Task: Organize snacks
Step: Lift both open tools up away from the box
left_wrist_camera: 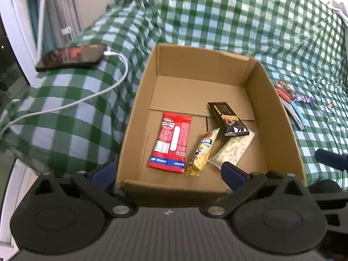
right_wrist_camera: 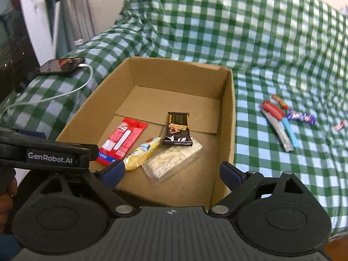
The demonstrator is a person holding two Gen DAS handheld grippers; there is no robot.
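Both grippers hang just over the near edge of the cardboard box [left_wrist_camera: 139,100], and both stand wide open with nothing between their blue pads. For the left gripper [left_wrist_camera: 168,173], one pad is outside the box's left wall and the other is over the inside; the right gripper [right_wrist_camera: 171,171] straddles the near right corner in the same way. Each one points steeply down and forward into the box.

Four snacks already lie on the box floor: a red packet [left_wrist_camera: 170,142], a yellow packet [left_wrist_camera: 201,152], a dark chocolate bar [left_wrist_camera: 228,118] and a clear pack of pale biscuits [right_wrist_camera: 174,161], which the dark bar partly covers. More snacks wait on the green checked cloth [right_wrist_camera: 261,32], well apart to the right of the box: a small pile of stick packets [right_wrist_camera: 280,126], a purple wrapper [right_wrist_camera: 301,117] and one tiny candy [right_wrist_camera: 339,126].

I judge the next step is to fetch from this pile. To do it well, the right gripper should first rise clear of the box wall, then come down on one single wrapper across its narrow side, because the sticks overlap and thin foil slips easily.

A phone [left_wrist_camera: 71,57] with white cable lies left, away from the work.
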